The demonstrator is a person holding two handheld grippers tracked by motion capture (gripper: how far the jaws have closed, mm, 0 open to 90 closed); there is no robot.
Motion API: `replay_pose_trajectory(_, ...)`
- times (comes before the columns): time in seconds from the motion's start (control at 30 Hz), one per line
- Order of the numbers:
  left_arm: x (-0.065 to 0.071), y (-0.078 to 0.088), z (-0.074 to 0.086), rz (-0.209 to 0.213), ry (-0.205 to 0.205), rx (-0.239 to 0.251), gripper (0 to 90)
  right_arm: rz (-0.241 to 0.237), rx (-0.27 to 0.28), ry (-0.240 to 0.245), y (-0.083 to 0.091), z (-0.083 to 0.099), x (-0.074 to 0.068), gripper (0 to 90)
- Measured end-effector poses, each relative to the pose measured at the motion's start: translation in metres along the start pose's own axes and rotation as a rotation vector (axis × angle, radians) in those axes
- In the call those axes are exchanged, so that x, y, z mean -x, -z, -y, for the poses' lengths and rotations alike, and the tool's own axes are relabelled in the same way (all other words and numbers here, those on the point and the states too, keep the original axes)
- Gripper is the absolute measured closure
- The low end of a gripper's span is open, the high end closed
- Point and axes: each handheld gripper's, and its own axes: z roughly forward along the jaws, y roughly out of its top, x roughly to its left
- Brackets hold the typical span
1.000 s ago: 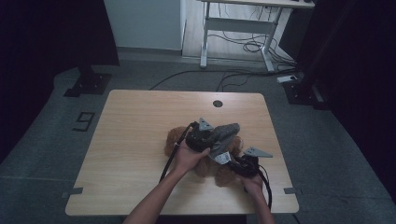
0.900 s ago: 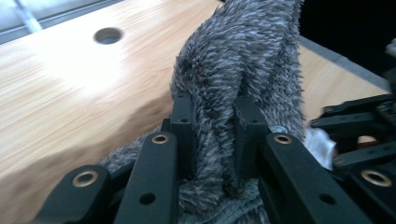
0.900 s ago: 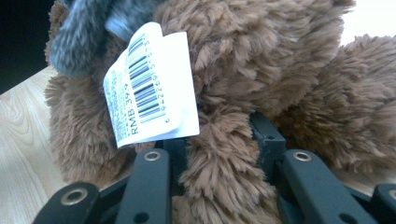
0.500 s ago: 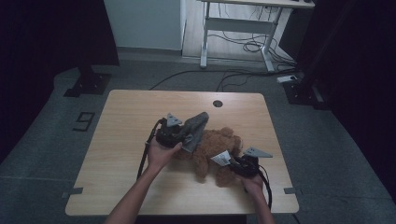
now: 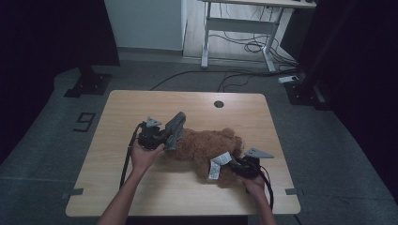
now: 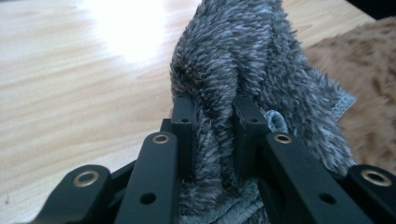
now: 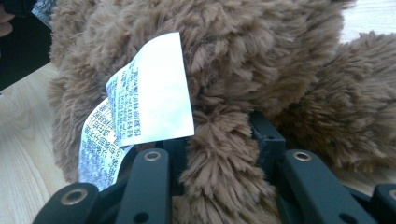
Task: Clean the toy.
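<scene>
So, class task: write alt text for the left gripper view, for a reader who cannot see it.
The left gripper, its two black jaws closed, pinches a fold of a fluffy grey cloth above a pale wooden table. Brown plush fur lies at the right edge.

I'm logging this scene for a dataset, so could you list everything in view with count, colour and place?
Plush toy: one, brown, lying on the table's near half.
Label: one, white with print, hanging from the plush toy.
Grey fabric piece: one, fuzzy grey, at the plush toy's left end.
Table: one, light wood, centre of the floor.
Desk frame: one, white, beyond the table.
Cables: several, dark, on the floor under it.
Left gripper: one, black, shut on the grey fabric piece.
Right gripper: one, black, shut on the plush toy.
</scene>
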Motion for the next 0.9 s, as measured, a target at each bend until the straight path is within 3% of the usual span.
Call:
replay_pose_trajectory(0.27, -0.02, -0.012, 0.027, 0.01, 0.061, -0.061, 73.4, -0.002, -0.007, -0.006, 0.0, 0.001, 0.002, 65.5)
replay_pose_trajectory(0.43, -0.02, 0.001, 0.01, -0.008, 0.028, -0.042, 73.5, -0.002, -0.006, -0.011, 0.0, 0.001, 0.002, 65.5)
replay_pose_trajectory(0.53, -0.011, 0.011, -0.013, -0.004, -0.01, -0.004, 73.5, -0.001, -0.007, -0.011, 0.0, 0.001, 0.002, 65.4)
replay_pose_trajectory(0.6, -0.006, 0.013, -0.02, 0.001, -0.025, 0.007, 73.4, 0.0, -0.007, -0.011, 0.0, 0.001, 0.003, 65.4)
replay_pose_trajectory(0.7, 0.009, 0.013, -0.038, 0.043, -0.05, 0.037, 73.4, 0.005, -0.008, -0.013, 0.0, 0.0, 0.003, 65.2)
replay_pose_trajectory(0.73, 0.021, 0.009, -0.048, 0.065, -0.069, 0.042, 73.4, 0.007, -0.006, -0.01, 0.0, 0.0, 0.003, 65.1)
replay_pose_trajectory(0.83, 0.033, -0.001, -0.056, 0.085, -0.089, 0.037, 73.3, 0.01, -0.009, -0.005, 0.0, -0.001, 0.004, 64.9)
replay_pose_trajectory(0.9, 0.04, -0.012, -0.058, 0.088, -0.098, 0.009, 73.2, 0.012, -0.005, -0.006, -0.001, -0.001, 0.005, 64.8)
